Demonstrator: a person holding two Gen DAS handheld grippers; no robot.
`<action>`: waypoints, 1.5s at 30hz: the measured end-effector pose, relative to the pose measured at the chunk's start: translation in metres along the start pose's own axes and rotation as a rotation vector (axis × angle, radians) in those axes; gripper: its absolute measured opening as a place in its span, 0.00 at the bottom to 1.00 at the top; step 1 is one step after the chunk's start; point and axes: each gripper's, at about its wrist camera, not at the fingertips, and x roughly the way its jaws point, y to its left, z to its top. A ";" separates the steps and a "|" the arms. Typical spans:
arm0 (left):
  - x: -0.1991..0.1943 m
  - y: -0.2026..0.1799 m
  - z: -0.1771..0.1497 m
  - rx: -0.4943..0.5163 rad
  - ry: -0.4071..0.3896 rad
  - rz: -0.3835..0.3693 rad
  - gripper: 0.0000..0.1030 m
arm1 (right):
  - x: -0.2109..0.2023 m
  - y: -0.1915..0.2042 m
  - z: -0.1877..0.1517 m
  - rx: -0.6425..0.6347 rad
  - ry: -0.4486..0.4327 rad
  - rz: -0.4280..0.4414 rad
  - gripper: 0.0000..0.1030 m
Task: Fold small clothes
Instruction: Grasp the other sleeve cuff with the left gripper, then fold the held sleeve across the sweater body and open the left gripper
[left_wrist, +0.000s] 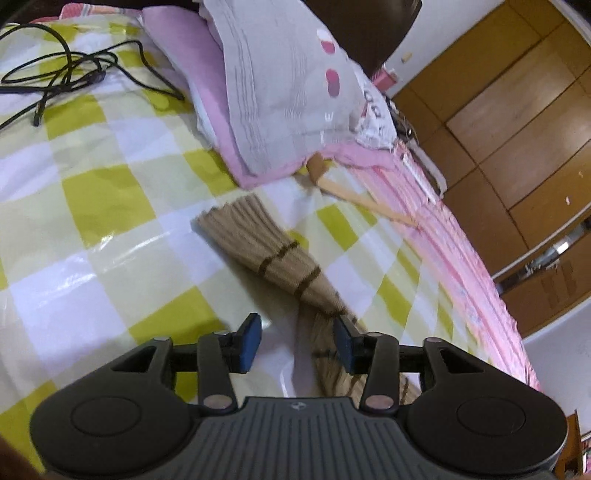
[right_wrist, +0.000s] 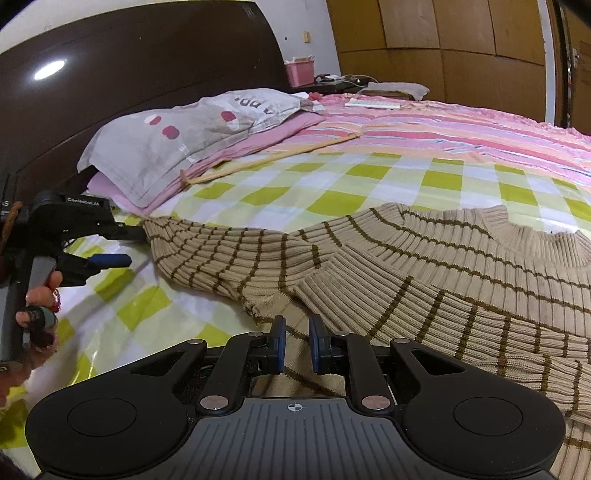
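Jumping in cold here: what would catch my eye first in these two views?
The beige striped sweater spread across the green-checked sheet, one sleeve stretched toward the left gripper, whose jaws stand open. Behind it, a grey pillow leans against the dark headboard.

Ribbed knit sweater (right_wrist: 424, 266) (glossy checked sheet (right_wrist: 332, 184))

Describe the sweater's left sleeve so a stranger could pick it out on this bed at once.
Start at the dark headboard and the grey pillow below it, then drop onto the yellow-green checked sheet. The sleeve stretches out flat from the beige ribbed sweater toward the left gripper. Only it has thin brown stripes crossing ribbed knit; the thin wooden stick nearby is plain.
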 end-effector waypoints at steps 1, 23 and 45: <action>0.002 -0.001 0.002 -0.003 -0.001 -0.002 0.52 | 0.000 0.000 0.000 0.001 0.001 -0.002 0.15; -0.001 -0.104 -0.039 0.373 -0.047 -0.134 0.14 | -0.028 -0.020 -0.005 0.084 -0.033 -0.034 0.15; -0.018 -0.154 -0.180 0.794 0.238 -0.263 0.24 | -0.055 -0.108 -0.016 0.440 -0.050 -0.085 0.26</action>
